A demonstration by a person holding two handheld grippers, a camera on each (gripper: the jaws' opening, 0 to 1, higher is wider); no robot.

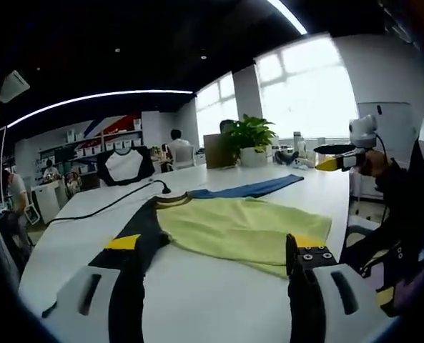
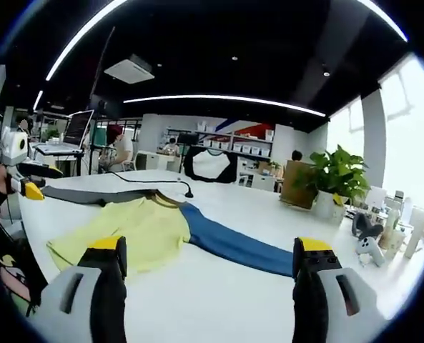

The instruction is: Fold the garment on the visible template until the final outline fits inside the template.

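Yellow garment (image 1: 244, 227) spread flat, blue sleeve (image 2: 233, 245) outstretched; both claws apart, empty.

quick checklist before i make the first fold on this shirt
1. Shirt spread flat on the table: ok, yellow body open, gray sleeve and blue sleeve stretched out to opposite sides.
2. Left hand-held gripper open and empty: ok.
3. Right hand-held gripper open and empty: ok.
4. Both above the shirt, not touching: ok.
5. Black cable off the shirt: cannot tell, its end lies close to the collar.
6. Template outline findable: cannot tell, no marking visible.
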